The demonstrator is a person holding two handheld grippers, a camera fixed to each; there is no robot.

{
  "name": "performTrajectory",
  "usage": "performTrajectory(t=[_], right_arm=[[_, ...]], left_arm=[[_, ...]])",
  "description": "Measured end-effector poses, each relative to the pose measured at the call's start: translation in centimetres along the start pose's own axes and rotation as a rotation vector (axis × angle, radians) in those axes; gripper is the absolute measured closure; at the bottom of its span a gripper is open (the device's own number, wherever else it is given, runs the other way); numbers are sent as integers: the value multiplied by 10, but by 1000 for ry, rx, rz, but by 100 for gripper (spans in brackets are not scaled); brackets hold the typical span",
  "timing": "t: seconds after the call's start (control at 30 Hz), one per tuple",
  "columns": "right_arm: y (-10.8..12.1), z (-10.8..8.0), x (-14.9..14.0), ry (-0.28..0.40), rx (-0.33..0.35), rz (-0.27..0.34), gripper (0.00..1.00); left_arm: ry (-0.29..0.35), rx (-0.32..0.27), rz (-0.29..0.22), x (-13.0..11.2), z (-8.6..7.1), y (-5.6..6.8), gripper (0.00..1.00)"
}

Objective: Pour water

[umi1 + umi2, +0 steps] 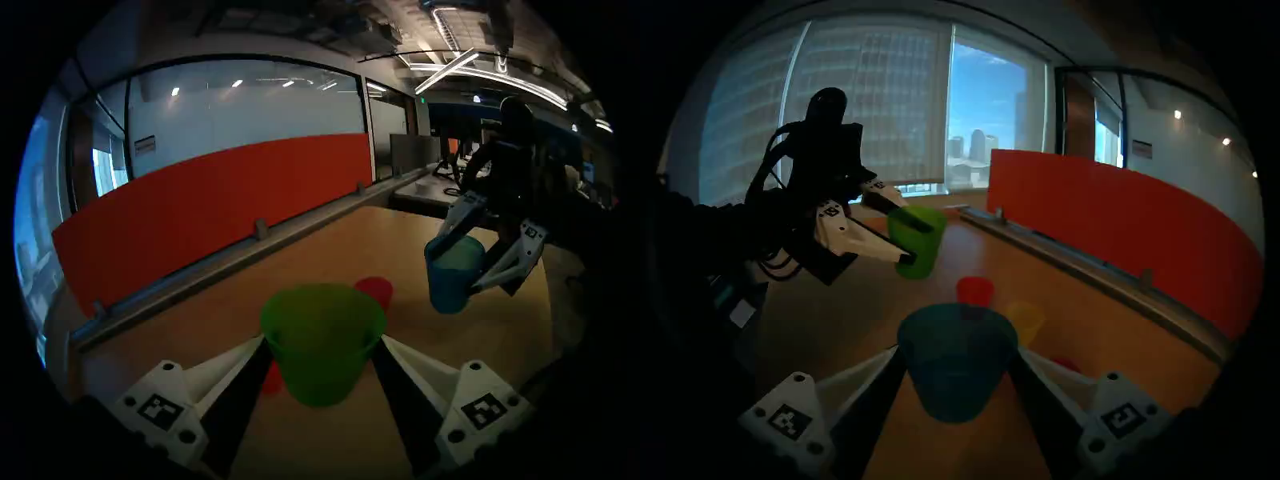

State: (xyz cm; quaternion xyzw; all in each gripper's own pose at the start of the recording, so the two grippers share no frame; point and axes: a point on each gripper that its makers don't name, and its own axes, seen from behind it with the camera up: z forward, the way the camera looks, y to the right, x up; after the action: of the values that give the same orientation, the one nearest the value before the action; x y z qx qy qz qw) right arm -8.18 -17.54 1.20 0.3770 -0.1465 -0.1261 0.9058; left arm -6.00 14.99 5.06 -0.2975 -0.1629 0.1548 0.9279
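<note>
A green cup [322, 340] is held upright between the fingers of my left gripper [320, 364], lifted above the wooden table [352, 248]. Farther off to the right, my right gripper [488, 244] holds a blue cup [454, 272] in the air. In the right gripper view the blue cup [957, 370] sits upright in my right gripper [956, 384], and the left gripper [880, 232] carries the green cup [916, 238] at the upper left. A red cup [974, 291] and a yellow cup [1026, 320] stand on the table [1088, 320] between them.
A red cup [374, 291] stands behind the green one. An orange partition [216, 208] with a metal rail [240, 256] borders the table's far side. Windows [880, 104] lie behind the left hand. Desks and chairs [496, 160] stand beyond the table's end.
</note>
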Motion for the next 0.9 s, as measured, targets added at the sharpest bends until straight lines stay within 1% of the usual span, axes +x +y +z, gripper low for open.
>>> performTrajectory(t=[0.1, 0.2, 0.3, 0.4, 0.5, 0.6, 0.77, 0.9], right_arm=[[2, 3, -6, -23, 12, 8, 11], [5, 6, -14, -59, 18, 9, 11], [10, 10, -23, -95, 17, 0, 11], [12, 14, -30, -123, 25, -8, 11], [14, 18, -36, -149, 34, -9, 11], [15, 22, -42, -175, 41, -12, 11], [17, 28, -51, -209, 49, -26, 11], [18, 33, -59, -230, 57, -30, 11]], left_arm=[[-44, -10, 8, -14, 7, 1, 16], [-91, -20, 22, -28, 13, 2, 15], [-130, -27, 36, -39, 18, 2, 15], [-160, -39, 40, -48, 24, 2, 14], [-192, -55, 34, -59, 30, 2, 14], [-218, -71, 29, -67, 37, 3, 14], [-242, -78, 33, -78, 47, 2, 14], [-269, -88, 34, -91, 55, 3, 14]])
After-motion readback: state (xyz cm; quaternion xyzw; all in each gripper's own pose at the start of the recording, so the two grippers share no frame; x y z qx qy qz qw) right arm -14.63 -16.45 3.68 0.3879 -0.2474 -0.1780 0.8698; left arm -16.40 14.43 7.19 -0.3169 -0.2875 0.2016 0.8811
